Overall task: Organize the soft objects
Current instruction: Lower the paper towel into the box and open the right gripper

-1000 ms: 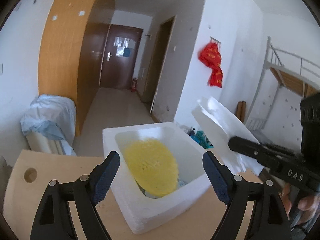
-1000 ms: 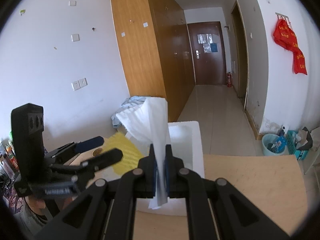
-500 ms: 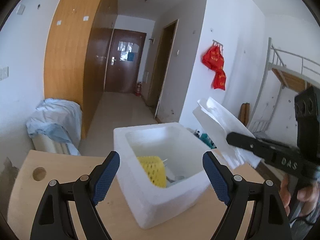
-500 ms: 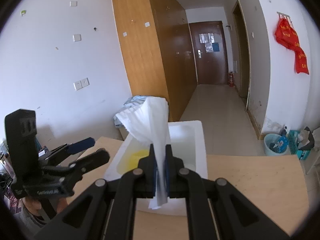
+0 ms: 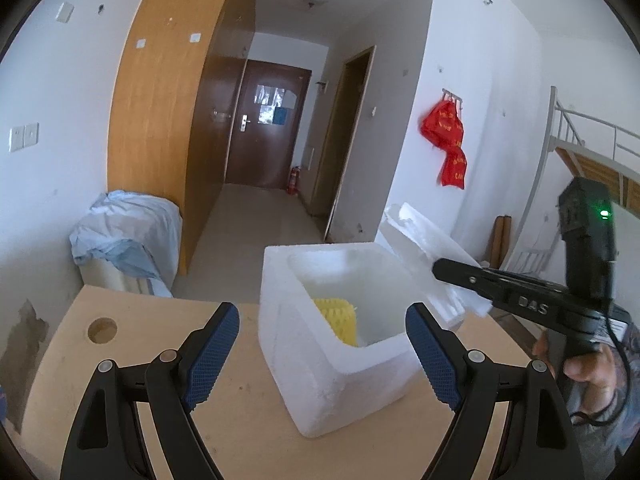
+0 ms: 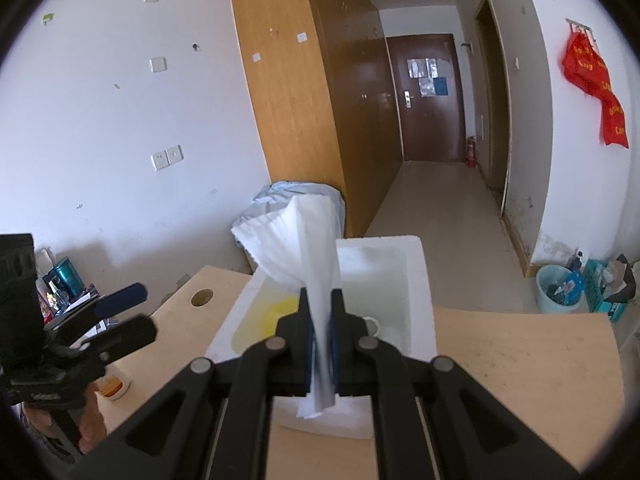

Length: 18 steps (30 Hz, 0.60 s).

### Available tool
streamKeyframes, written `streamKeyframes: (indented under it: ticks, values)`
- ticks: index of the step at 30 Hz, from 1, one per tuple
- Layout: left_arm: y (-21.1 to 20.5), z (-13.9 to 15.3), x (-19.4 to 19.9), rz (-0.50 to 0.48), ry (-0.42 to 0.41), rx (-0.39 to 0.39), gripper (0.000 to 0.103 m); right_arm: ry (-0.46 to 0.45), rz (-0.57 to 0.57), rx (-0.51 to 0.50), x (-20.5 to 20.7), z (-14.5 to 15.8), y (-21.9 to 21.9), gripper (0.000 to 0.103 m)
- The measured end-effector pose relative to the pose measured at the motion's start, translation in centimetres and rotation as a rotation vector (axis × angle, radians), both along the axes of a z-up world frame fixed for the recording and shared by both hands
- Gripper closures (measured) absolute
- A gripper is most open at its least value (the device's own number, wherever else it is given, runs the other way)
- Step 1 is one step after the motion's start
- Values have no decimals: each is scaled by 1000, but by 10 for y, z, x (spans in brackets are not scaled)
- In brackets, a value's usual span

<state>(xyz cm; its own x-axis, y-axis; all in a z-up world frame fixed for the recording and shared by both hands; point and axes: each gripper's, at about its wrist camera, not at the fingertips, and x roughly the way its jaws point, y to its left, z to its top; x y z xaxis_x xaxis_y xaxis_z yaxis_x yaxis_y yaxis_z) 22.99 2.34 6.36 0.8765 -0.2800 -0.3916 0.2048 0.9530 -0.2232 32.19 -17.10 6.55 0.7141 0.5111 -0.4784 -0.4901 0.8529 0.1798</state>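
pale wood bench (image 5: pixel 132 364) carrying white foam box (image 5: pixel 340 368). yellow mesh thing (image 5: pixel 336 318), lately up at the rim, now sunk inside, so probably one soft item done. left hand-held gripper (image 5: pixel 322 344) spread wide, empty. right hand-held gripper (image 6: pixel 320 344) clamped on white tissue (image 6: pixel 296 244) above box. "das" readable.

A yellow ribbed sponge (image 5: pixel 335 319) lies inside the open white foam box (image 5: pixel 316 376), leaning against its wall.
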Motion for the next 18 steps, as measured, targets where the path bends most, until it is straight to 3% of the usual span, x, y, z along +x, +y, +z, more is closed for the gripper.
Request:
streamKeyframes:
  ticks: [18]
  values:
    - [7, -4, -5, -5, 10, -26, 17, 27, -18, -38, 23, -14, 10, 94]
